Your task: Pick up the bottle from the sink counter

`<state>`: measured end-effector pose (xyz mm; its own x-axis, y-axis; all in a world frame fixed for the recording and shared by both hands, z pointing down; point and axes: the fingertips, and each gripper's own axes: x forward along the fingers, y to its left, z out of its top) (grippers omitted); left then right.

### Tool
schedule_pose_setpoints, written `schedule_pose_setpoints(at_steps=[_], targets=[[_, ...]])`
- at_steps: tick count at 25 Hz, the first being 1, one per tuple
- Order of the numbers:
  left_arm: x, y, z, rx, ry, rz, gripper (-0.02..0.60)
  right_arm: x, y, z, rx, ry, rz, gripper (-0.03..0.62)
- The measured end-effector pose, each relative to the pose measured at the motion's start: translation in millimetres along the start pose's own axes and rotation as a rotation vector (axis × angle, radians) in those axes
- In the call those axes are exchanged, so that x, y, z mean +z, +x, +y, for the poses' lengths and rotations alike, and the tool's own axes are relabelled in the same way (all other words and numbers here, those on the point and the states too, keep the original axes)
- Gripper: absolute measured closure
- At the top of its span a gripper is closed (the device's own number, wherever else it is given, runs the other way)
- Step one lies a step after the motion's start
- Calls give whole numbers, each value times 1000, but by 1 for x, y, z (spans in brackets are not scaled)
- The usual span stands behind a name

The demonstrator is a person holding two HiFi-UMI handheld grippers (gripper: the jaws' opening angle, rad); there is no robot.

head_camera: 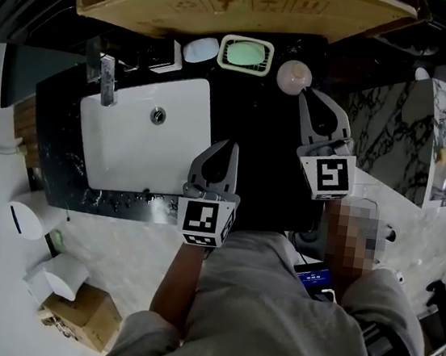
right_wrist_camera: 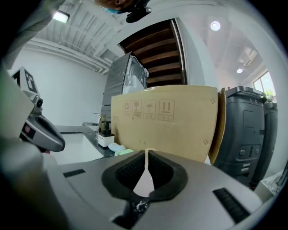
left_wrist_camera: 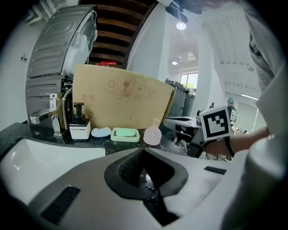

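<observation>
Grippers reach forward, both pressed shut and empty: right gripper (head_camera: 309, 97) just beside the bottle (head_camera: 293, 76), left gripper (head_camera: 230, 145) over the counter (head_camera: 269, 183) at the sink (head_camera: 129, 149) edge.

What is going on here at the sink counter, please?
A person holds a hand-held gripper in each hand over the dark sink counter. The right hand-held gripper points at the round pink bottle standing beside the green soap dish, jaws together, so the bottle is not yet gripped. The left hand-held gripper, also shut and empty, hovers by the white basin.
</observation>
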<state>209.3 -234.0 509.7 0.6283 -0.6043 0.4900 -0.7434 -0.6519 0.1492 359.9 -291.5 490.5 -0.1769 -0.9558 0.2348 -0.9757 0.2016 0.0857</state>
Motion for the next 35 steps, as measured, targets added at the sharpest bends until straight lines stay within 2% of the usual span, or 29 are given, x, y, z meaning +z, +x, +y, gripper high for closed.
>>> schedule_pose_setpoints(at_steps=[3,7,12,24,35], targets=[[-4,1,3,6,-14,9,568,8,4,-9,-25,7,-43,579],[-8,1,3,-11,-5,23,568,0,19,-7,20,31,-17,470],[-7,1,5,-8,-7,23,568,-3,30,-6,33,39,-8,430],[-7,-8,26,40,-29,13,568,-16,66,-10,58,24,52,427],[-13,-20,43,67,-51,7,568,-19,78,-10,17,38,77,427]])
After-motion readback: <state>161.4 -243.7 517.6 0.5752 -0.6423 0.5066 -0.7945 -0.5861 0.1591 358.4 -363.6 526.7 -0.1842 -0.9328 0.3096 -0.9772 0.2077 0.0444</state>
